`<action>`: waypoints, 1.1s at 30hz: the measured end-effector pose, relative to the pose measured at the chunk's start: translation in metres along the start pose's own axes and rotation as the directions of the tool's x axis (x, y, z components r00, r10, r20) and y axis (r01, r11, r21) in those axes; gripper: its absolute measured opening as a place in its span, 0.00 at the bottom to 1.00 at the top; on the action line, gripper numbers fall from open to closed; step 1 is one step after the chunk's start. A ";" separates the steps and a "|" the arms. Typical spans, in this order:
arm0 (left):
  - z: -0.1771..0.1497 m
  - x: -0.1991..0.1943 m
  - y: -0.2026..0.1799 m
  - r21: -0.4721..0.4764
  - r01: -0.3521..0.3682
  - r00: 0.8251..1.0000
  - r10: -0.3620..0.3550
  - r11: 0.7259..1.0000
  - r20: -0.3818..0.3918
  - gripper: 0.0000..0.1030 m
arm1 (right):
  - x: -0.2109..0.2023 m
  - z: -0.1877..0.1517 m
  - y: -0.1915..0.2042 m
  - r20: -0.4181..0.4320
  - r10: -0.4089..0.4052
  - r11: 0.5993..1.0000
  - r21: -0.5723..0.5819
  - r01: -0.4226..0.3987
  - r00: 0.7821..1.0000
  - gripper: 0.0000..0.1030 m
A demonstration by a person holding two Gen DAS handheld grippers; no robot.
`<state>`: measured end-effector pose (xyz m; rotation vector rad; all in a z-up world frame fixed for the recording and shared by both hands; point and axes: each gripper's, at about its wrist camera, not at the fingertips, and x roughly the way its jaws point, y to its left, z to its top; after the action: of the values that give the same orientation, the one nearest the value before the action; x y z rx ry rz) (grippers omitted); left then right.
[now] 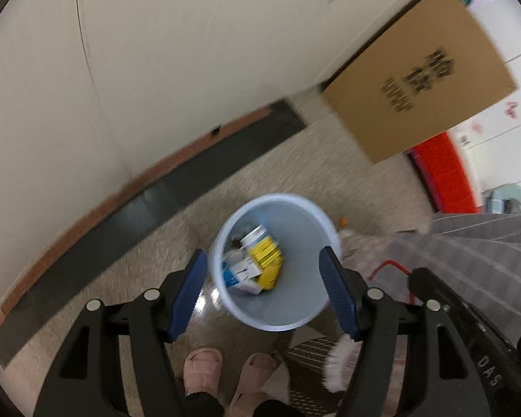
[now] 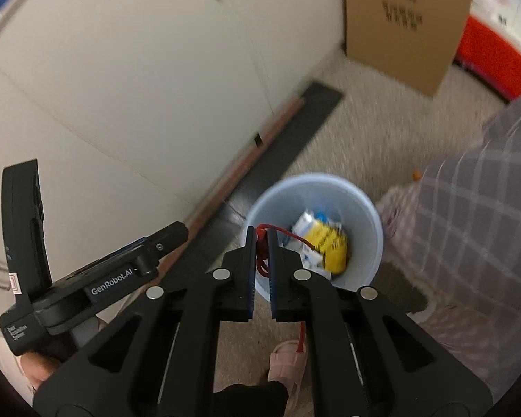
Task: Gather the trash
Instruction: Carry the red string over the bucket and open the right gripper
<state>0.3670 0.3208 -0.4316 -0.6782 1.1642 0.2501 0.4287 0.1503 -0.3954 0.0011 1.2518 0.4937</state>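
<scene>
Both wrist views look steeply down at a round pale-blue plastic bin [image 1: 274,264] standing on a speckled beige floor [image 1: 149,264] near a white wall with a dark skirting strip [image 1: 128,215]. Inside the bin lie yellow and white-and-blue packets [image 1: 257,260].

The left claw [image 1: 264,288] is released: its blue-padded fingers [image 1: 187,292] stand wide apart with nothing pressed between them, and the bin shows through the gap.

The right claw [image 2: 260,267] is clenched on a thin red cord [image 2: 262,253], which loops out above the fingertips over the bin's mouth and hangs down again below the fingers. The left view shows only a short piece of this cord at its right side, beside the black body of the other gripper.

Only the left view shows both pink slippers [image 1: 205,368] of the person and a dark striped mat [image 1: 312,361]; the right view shows one slipper. The right view alone shows the left gripper's black body with white lettering at its lower left. Both views show a brown cardboard box [image 1: 420,80], something red [image 1: 441,173] behind it, and a grey checked fabric [image 2: 476,215] to the right of the bin.
</scene>
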 end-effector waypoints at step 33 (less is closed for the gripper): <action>-0.043 0.210 0.055 0.027 -0.091 0.960 0.095 0.995 -0.265 0.15 | 0.136 -0.032 -0.061 -0.129 -0.069 0.994 0.078 0.079 0.989 0.60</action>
<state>0.3886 0.3038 -0.6508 -0.6584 1.4565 0.2343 0.4522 0.1363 -0.5452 -0.0070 1.3910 0.3818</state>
